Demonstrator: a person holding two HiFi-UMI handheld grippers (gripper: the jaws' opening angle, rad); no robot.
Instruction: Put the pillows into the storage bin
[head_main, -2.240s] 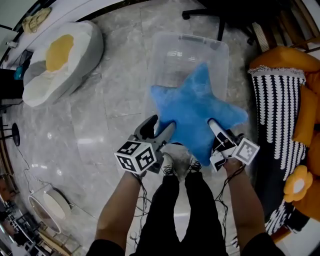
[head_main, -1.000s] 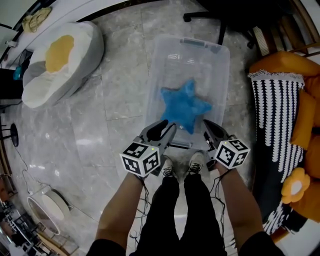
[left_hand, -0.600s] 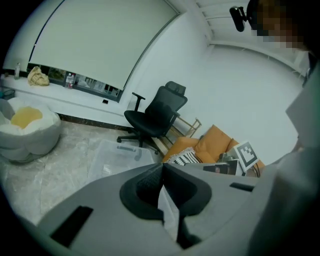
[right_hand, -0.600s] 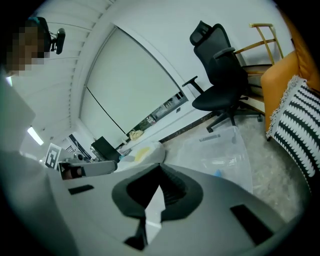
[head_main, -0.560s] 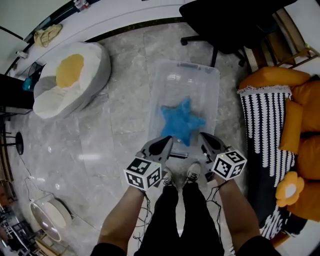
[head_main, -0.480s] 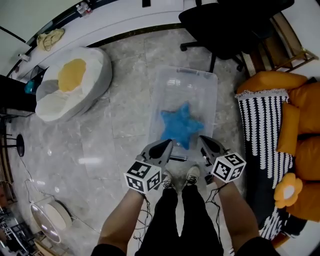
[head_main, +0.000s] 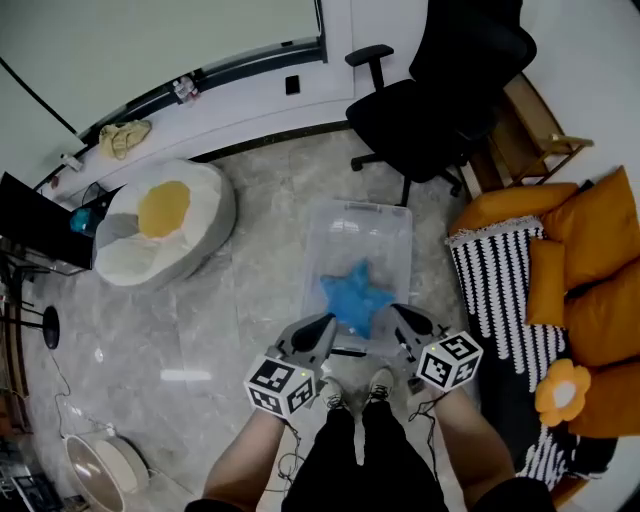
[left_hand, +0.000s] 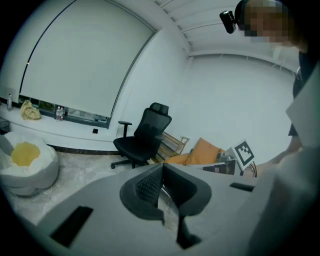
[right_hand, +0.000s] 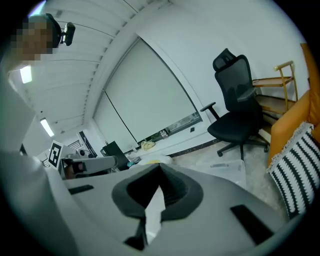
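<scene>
A blue star pillow lies inside the clear storage bin on the marble floor. My left gripper and right gripper hover high above the bin's near end, apart from the pillow. Both are shut with nothing between the jaws. The left gripper view has its jaws pressed together and pointing across the room. In the right gripper view the jaws are likewise closed, with the bin on the floor beyond them. A white fried-egg pillow rests on the floor at the left.
A black office chair stands behind the bin. To the right, a sofa holds orange pillows, a black-and-white striped cushion and a flower pillow. A low white ledge runs along the window wall. My shoes stand just before the bin.
The star pillow, earlier held between both grippers over the bin, now lies in it. Both grippers have risen well above the bin, and the head view has pulled up and back.
</scene>
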